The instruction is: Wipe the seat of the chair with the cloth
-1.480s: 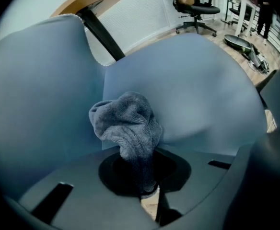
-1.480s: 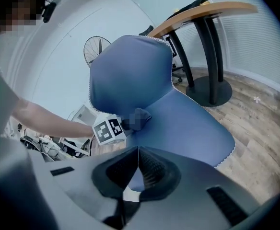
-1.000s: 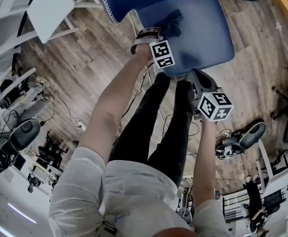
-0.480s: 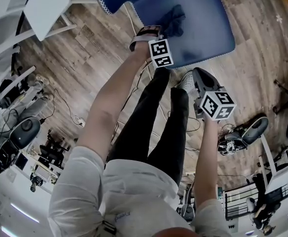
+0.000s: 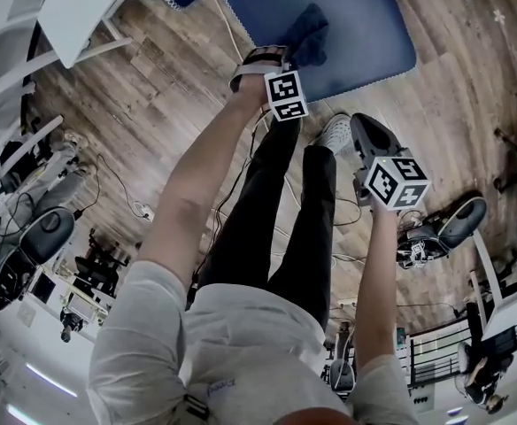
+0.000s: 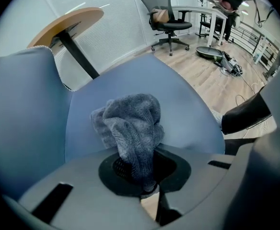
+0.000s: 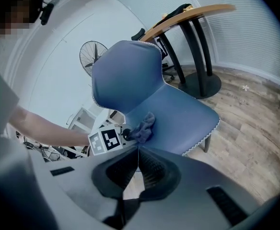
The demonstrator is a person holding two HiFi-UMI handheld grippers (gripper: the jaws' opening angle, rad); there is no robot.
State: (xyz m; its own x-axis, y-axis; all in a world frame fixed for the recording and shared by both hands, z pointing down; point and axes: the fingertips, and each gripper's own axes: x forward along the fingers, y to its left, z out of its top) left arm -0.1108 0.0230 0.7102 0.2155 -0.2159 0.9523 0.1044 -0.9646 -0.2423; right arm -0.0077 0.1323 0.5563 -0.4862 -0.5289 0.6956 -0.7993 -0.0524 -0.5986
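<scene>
Resting in a crumpled heap, the grey-blue cloth [image 6: 130, 123] lies on the seat [image 6: 190, 97] of the blue chair [image 7: 128, 75], close to the seat's edge on the side of the person's left arm. The left gripper [image 6: 141, 174] has its fingers closed on the cloth's lower end, and the rest of the fabric bunches up just ahead of them against the seat. The backrest [image 6: 20, 119] rises just beside the cloth, to the left in the left gripper view.

The right gripper [image 7: 137, 162] hangs off the chair, above the wooden floor [image 5: 152, 104] and next to the person's dark-trousered legs [image 5: 285, 220]. Its fingers are pressed together with nothing between them, and they face the chair. A white shoe [image 5: 334, 133] stands on the floor near the seat's front edge.

Behind the chair stands a round wooden tabletop [image 6: 68, 25] on a dark post. A black office chair [image 6: 166, 20] sits well apart across the room.
</scene>
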